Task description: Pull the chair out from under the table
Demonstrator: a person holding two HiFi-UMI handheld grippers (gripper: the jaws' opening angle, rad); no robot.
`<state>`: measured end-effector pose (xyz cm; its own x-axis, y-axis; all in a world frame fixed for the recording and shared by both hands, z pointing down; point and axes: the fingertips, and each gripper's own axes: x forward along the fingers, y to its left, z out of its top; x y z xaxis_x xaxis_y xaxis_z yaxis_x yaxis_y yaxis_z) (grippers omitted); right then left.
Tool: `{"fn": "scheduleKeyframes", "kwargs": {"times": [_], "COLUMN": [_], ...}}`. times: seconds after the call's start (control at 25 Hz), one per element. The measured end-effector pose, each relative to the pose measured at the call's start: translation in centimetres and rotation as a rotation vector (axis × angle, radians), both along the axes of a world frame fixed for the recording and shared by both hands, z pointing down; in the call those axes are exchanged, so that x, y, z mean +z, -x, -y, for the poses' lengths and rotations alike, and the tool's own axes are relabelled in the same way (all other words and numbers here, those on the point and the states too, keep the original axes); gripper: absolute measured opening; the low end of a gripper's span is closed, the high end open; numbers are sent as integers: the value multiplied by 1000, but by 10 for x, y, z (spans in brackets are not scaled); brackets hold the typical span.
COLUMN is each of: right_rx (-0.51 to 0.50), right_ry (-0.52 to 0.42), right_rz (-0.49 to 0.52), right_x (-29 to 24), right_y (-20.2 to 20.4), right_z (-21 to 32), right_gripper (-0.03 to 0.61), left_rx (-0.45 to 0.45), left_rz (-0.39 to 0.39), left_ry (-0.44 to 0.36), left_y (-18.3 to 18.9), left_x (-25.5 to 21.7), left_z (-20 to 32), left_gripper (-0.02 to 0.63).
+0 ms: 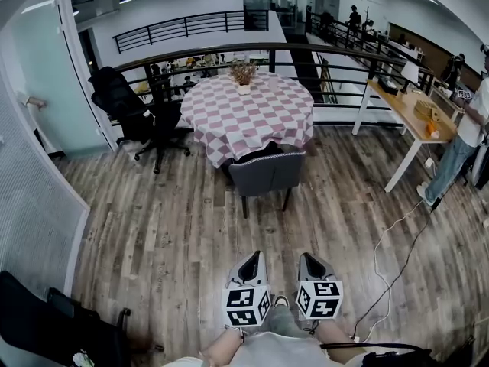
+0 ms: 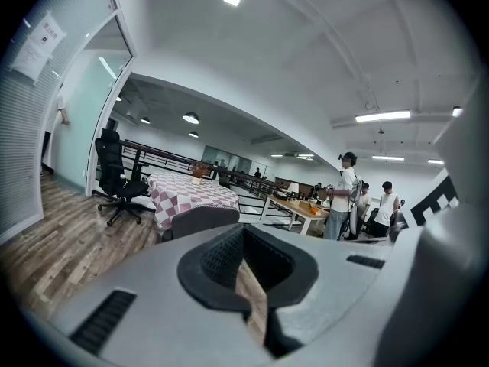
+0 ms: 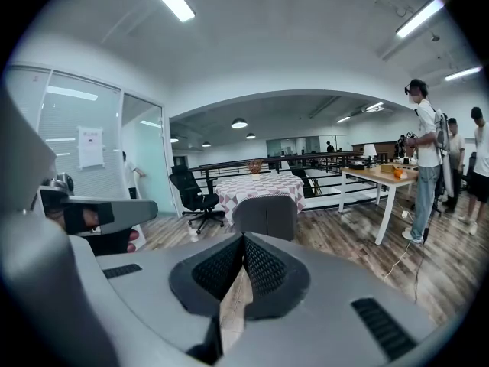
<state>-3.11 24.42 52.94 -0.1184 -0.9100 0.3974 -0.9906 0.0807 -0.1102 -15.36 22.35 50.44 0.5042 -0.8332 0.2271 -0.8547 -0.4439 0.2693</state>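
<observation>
A grey upholstered chair (image 1: 266, 173) is tucked against the near side of a round table (image 1: 248, 112) covered with a pink and white checked cloth. The chair's back faces me. Both grippers hang low in front of me, well short of the chair, with bare wood floor between. My left gripper (image 1: 254, 258) is shut and holds nothing. My right gripper (image 1: 306, 258) beside it is shut and also holds nothing. The left gripper view has the chair (image 2: 205, 219) just above the closed left gripper (image 2: 243, 239). In the right gripper view the chair (image 3: 265, 216) stands straight ahead of the right gripper (image 3: 243, 243).
A black office chair (image 1: 126, 109) stands left of the table. A wooden desk (image 1: 412, 109) and a person (image 1: 466, 140) are at the right. A cable (image 1: 397, 228) trails over the floor at right. A railing (image 1: 321, 56) runs behind the table, and a dark bag (image 1: 46, 327) lies at bottom left.
</observation>
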Motion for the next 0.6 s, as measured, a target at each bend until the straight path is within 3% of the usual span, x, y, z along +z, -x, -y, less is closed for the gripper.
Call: {"fn": "scheduleKeyframes", "kwargs": {"times": [0.6], "right_rx": [-40], "right_ry": [-1], "right_rz": [1], "right_x": [-4], "right_y": [-39], "right_z": [95], "right_gripper": [17], "left_rx": [-26], "left_rz": [35], "left_ry": [-8], "left_y": [-39], "left_x": [-5], "left_z": [85], "left_gripper": [3]}}
